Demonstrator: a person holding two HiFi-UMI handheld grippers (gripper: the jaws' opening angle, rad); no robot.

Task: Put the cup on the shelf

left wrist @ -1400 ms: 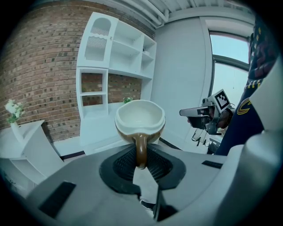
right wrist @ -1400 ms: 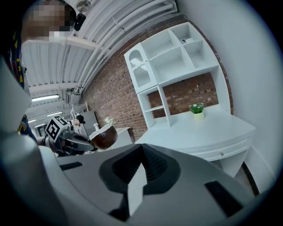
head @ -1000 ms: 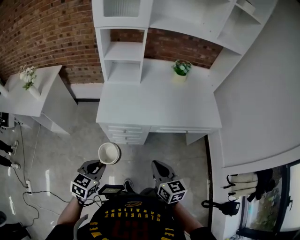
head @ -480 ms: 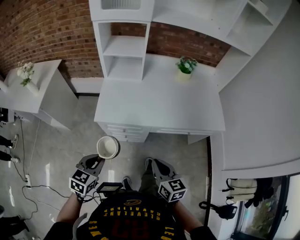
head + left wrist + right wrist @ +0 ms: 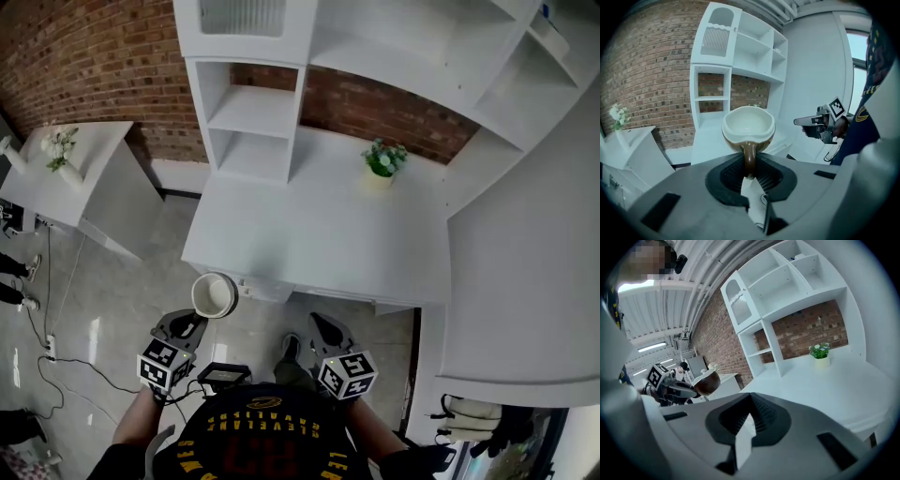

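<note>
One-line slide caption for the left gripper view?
Left gripper grips a brown cup by its handle, facing the white shelf unit.

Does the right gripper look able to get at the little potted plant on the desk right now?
Probably, after a step closer: only bare desk lies between the right gripper and the potted plant, and nothing blocks it.

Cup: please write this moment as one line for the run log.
cup: upright, held by handle, near desk front edge | left gripper: shut on cup | right gripper: shut, empty | shelf: not reached
</note>
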